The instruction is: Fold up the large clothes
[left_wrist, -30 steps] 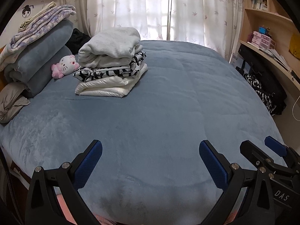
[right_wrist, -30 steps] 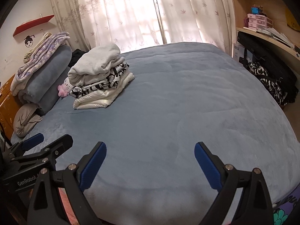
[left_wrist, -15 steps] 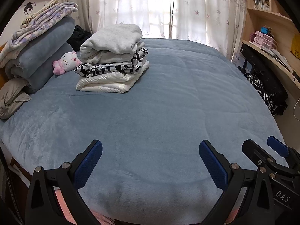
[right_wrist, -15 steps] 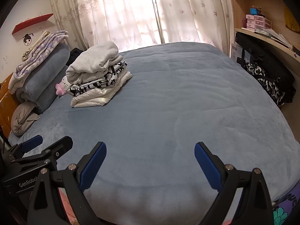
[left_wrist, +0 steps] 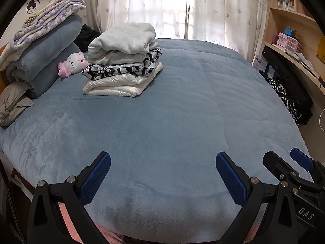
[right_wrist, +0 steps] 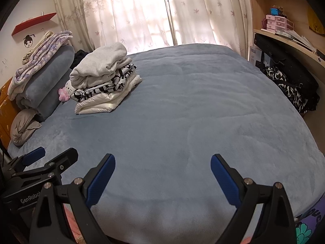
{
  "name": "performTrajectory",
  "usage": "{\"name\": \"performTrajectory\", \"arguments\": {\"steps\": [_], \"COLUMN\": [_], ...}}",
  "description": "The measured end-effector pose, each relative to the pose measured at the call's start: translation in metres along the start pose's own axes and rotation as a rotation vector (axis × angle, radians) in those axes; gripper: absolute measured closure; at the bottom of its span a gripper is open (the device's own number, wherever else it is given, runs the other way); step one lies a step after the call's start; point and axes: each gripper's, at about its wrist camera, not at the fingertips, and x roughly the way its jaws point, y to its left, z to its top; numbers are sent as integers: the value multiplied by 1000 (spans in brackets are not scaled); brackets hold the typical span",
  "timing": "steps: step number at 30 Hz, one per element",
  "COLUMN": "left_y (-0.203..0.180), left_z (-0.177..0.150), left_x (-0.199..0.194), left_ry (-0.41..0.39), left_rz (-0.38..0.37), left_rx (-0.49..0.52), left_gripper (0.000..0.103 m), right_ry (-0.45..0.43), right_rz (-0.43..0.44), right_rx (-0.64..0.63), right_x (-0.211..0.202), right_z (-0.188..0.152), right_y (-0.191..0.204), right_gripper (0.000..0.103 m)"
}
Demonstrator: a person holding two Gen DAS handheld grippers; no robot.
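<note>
The wide blue-grey plush blanket is lying smooth across the bed, leaving a broad bare stretch between the near edge and the curtained window. The left gripper is hovering over that near edge with its blue-padded fingers spread wide and nothing between them; the right gripper is hanging just beside it, equally spread and empty. Toward the far left of the bed, the stack of folded clothes is sitting apart from both grippers: a pale grey fleece on top, a black-and-white patterned piece under it, a glossy white puffy garment at the bottom. A small pink-and-white plush cat is touching the stack's left side, against rolled grey-blue bedding. On the right the blanket's edge is running close to a curved wooden shelf with dark clothing heaped below. Only the right wrist view is showing the red wall shelf fully and a purple patterned cloth at the bed's near right corner. Compared with a second ago, the stack is sitting slightly higher and further right in the left view, while both grippers are staying just as wide.
</note>
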Motion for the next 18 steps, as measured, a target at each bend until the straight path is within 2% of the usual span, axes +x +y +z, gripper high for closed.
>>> {"name": "performTrajectory", "arguments": {"steps": [18], "left_y": [-3], "left_z": [0], "left_x": [5], "left_ry": [8], "left_rz": [21], "left_rx": [-4], "left_gripper": [1], "right_ry": [8], "right_rz": [-9], "right_rx": [-2], "right_x": [5], "right_z": [0], "right_y": [1], "right_gripper": [7]}}
